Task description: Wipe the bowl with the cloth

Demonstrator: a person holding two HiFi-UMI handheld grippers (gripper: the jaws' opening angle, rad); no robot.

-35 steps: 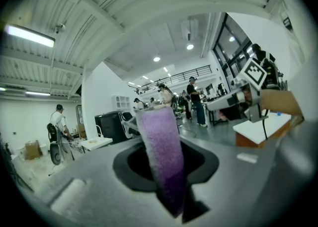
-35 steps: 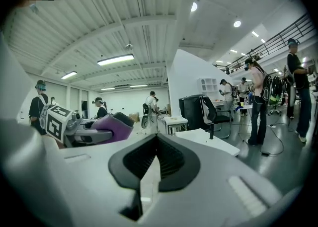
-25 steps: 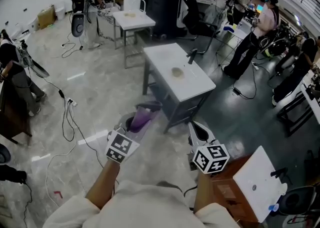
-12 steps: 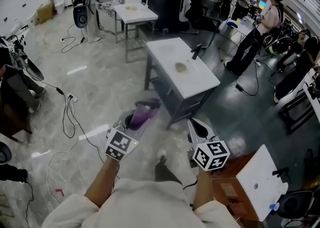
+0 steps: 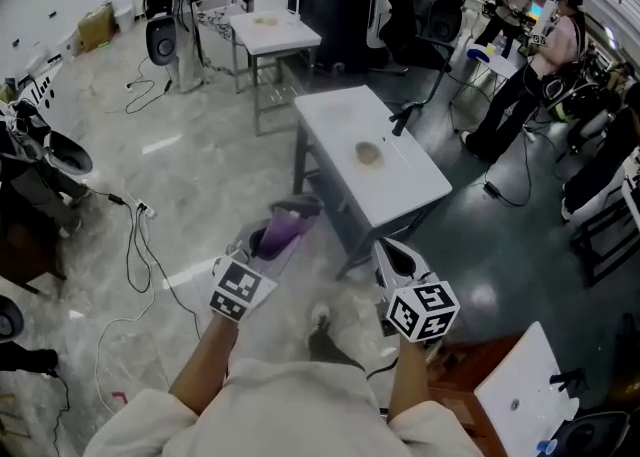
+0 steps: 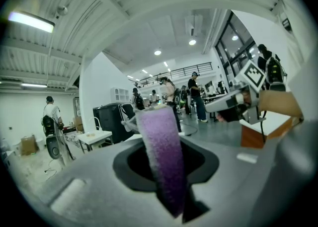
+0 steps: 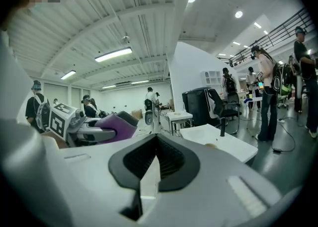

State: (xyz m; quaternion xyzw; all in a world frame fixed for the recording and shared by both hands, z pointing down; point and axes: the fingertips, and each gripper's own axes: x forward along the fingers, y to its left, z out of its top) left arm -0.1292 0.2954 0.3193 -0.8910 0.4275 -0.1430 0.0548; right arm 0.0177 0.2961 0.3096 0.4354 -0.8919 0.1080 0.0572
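— So, why do we carry the left hand-held gripper (image 5: 292, 217) out ahead of us like that?

— Because it is clenched on the purple cloth (image 6: 161, 156), which stands up between its jaws. We reckon we want the wiping end leading, ready to meet the bowl (image 5: 369, 153).

— And where is the bowl?

— We take it to be the small tan thing on the white desk (image 5: 410, 190) in front of us, though it is too small to be sure. It sits alone near the middle of the top, well apart from both our grippers, with open floor (image 5: 220, 175) between us and the desk. So we judge that no wiping has begun.

— Then the right hand-held gripper (image 5: 388, 253)?

— Pressed together, nothing between its jaws. We think it is kept free to steady the bowl while the cloth works round it, so it would have to spread its jaws once we are at the desk.
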